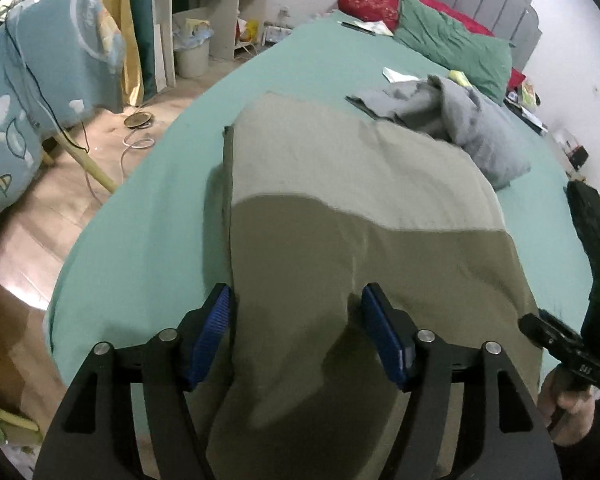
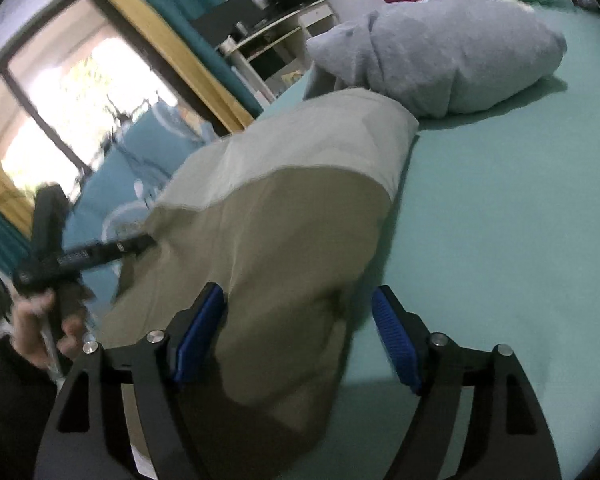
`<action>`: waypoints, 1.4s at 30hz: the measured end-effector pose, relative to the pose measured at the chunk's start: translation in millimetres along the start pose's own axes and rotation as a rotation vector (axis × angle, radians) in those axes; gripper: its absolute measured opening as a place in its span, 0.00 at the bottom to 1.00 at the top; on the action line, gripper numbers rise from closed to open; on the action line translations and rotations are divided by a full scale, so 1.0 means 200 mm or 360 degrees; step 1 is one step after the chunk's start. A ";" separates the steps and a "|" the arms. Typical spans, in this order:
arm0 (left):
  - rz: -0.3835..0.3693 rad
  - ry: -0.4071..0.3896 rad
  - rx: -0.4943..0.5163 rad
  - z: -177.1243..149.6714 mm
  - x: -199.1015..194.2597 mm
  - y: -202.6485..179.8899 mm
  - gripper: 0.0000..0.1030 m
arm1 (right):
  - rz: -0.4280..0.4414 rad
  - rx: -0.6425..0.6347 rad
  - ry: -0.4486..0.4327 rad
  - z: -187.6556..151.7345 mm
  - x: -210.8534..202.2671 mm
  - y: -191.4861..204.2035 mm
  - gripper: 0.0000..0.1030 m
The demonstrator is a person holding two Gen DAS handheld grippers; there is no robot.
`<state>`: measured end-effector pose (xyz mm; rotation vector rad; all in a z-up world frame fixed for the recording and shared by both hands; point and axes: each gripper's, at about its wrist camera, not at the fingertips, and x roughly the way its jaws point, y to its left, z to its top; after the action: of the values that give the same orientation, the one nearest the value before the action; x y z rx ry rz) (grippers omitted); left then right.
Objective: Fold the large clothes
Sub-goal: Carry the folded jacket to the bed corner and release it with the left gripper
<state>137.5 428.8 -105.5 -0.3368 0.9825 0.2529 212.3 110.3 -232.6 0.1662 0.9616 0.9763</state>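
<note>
Both black two-finger grippers stand spread over the bed. The left gripper [image 1: 296, 332] and right gripper [image 2: 298, 338] each straddle a near edge of the folded olive-and-beige cloth garment [image 1: 340, 208] without pinching it. It lies flat on the teal bedsheet [image 1: 148, 216], just beside a crumpled grey garment [image 1: 460, 120].

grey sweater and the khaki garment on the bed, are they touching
Touching. The right wrist view shows the grey sweater resting against the far edge of the khaki garment, no green sheet between them.
</note>
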 end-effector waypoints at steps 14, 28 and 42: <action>0.0147 -0.0153 -0.0074 -0.37 -0.32 0.05 0.69 | -0.0211 -0.0095 0.0157 -0.10 -0.13 0.05 0.81; 0.0107 -0.0278 -0.0011 -0.57 -0.53 -0.36 0.69 | -0.0254 -0.0020 0.0135 -0.23 -0.48 -0.04 0.81; 0.0088 -0.0453 0.0160 -0.62 -0.76 -0.92 0.69 | -0.0405 0.0098 -0.0116 -0.21 -1.03 -0.28 0.81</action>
<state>27.6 202.9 -10.1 -0.1758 0.7214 0.2916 173.8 -90.3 -159.8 0.1266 0.9212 0.7029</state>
